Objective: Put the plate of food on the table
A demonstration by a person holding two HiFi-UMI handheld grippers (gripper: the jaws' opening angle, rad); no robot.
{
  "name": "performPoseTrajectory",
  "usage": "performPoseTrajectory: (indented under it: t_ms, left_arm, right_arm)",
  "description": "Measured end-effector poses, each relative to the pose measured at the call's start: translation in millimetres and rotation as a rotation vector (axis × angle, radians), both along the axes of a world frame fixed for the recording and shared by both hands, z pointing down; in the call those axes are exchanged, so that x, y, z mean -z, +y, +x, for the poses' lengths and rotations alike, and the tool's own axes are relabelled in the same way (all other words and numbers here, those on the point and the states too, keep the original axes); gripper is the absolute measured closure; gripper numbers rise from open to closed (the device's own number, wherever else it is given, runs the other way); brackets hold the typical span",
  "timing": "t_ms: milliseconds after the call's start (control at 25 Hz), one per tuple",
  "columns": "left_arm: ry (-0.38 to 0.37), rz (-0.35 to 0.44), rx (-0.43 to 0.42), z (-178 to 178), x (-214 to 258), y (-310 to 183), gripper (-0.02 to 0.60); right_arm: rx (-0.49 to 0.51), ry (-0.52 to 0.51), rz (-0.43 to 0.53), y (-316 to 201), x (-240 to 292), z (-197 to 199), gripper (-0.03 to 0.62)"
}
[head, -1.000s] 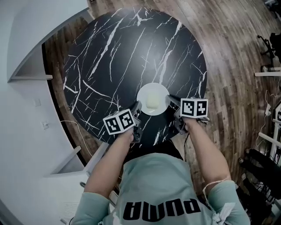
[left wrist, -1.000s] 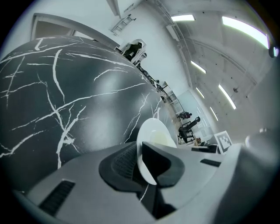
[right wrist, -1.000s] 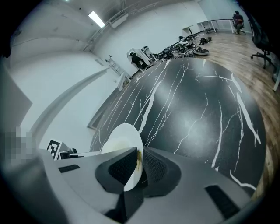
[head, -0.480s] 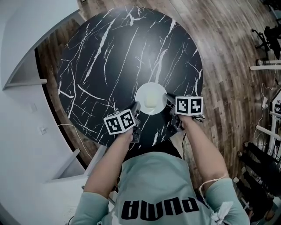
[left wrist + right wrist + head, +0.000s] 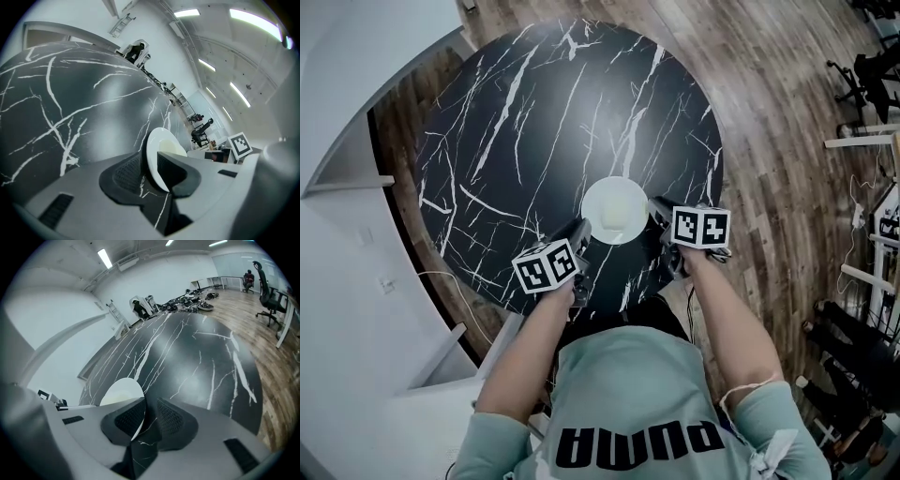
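Note:
A white plate (image 5: 615,208) with a pale piece of food (image 5: 617,219) lies on the black marble table (image 5: 544,122), near its front edge. My left gripper (image 5: 578,234) is at the plate's left rim. In the left gripper view its jaws (image 5: 149,159) are opening, with the plate (image 5: 161,140) rim standing between the pads and the food (image 5: 171,149) beyond. My right gripper (image 5: 656,212) is at the plate's right rim. In the right gripper view the plate (image 5: 122,390) edge lies by the left pad, and bare table shows between it and the other pad of the gripper (image 5: 150,404).
The round table stands on a wooden floor (image 5: 787,141), with a white curved wall (image 5: 347,187) at the left. An office chair (image 5: 269,291) and piled equipment (image 5: 187,298) stand beyond the table's far side. The person's torso is close against the front edge.
The left gripper has slid back a little toward the front-left, away from the plate. The plate keeps its place on the table. The right gripper has hardly moved.

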State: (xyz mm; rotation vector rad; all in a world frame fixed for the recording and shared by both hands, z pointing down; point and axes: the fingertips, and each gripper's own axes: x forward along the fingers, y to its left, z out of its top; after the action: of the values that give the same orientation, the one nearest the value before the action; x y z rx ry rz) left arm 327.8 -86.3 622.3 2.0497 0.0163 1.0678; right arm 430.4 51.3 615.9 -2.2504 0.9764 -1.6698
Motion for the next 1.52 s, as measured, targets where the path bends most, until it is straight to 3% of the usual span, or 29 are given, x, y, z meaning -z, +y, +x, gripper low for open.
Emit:
performPoseTrajectory:
  t_ms: [160, 280, 320, 520, 720, 1160, 1520]
  left_arm:
    - [0.069, 0.118, 0.006, -18.0, 17.1, -18.1, 0.483]
    - [0.136, 0.226, -0.022, -33.7, 36.8, -18.1, 0.575]
    - [0.161, 0.267, -0.046, -37.5, 44.5, -13.0, 0.575]
    - [0.309, 0.515, -0.182, -44.2, 97.3, 39.5, 0.575]
    - [0.439, 0.663, -0.182, -49.6, 158.2, 118.8, 0.575]
    - [0.447, 0.811, 0.068, -95.6, 233.9, 275.1, 0.575]
    - [0.411, 0.875, 0.158, -141.1, 268.8, 341.5, 0.575]
  right_arm:
    - [0.049, 0.163, -0.041, 21.5, 22.3, 6.5, 0.531]
    - [0.153, 0.299, -0.043, 24.7, 46.4, -10.1, 0.555]
    - [0.197, 0.336, -0.040, 25.0, 54.4, -19.8, 0.579]
    - [0.412, 0.491, -0.016, 36.7, 92.4, -66.2, 0.586]
    - [0.520, 0.612, 0.070, 76.7, 132.3, -97.2, 0.586]
    - [0.644, 0.769, 0.275, 202.0, 208.5, -135.3, 0.586]
    - [0.667, 0.770, 0.356, 264.0, 242.5, -160.7, 0.586]
